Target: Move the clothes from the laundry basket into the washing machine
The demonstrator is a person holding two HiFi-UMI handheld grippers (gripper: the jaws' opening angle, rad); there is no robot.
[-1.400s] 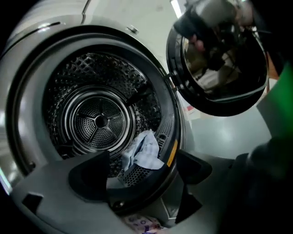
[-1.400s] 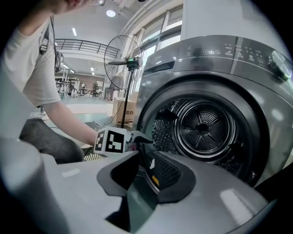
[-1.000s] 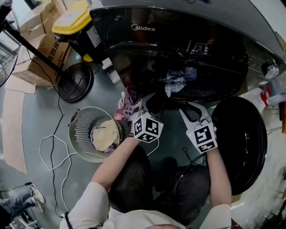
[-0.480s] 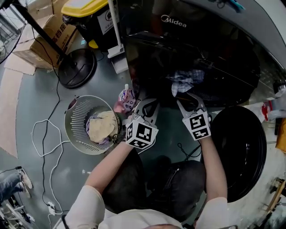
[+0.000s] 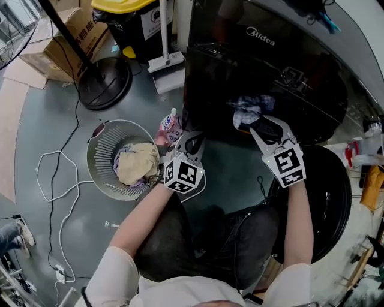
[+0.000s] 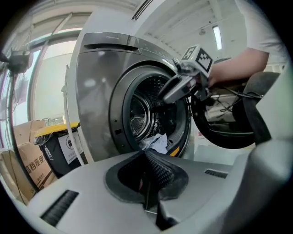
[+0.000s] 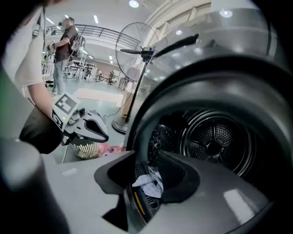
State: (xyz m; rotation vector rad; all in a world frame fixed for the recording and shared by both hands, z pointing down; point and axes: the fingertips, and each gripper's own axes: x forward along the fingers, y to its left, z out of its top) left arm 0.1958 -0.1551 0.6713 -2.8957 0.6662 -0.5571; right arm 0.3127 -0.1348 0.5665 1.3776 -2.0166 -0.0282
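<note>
The washing machine [image 5: 258, 66] stands with its round door [image 5: 318, 198] swung open to the right. A checked cloth [image 5: 247, 111] hangs over the lip of the drum [image 6: 139, 121], and it also shows low in the right gripper view [image 7: 147, 183]. My left gripper [image 5: 191, 139] is shut and empty [image 6: 146, 155], low in front of the machine. Beside it is the laundry basket [image 5: 99, 150], which holds a beige garment [image 5: 137, 163]. My right gripper [image 5: 264, 123] hovers at the drum mouth above the cloth. Its jaws have just been opening and stand slightly open with nothing gripped [image 7: 147, 164].
A pink garment [image 5: 170, 127] lies on the floor between the basket and the machine. A standing fan's base [image 5: 105, 84], cardboard boxes [image 5: 66, 42] and a yellow-lidded bin [image 5: 129, 12] crowd the far left. A white cable [image 5: 54, 180] loops on the floor by the basket.
The left gripper's jaws have closed on nothing and it has drifted sideways in front of the machine. The right gripper has lifted at the drum mouth. The head view has shifted.
</note>
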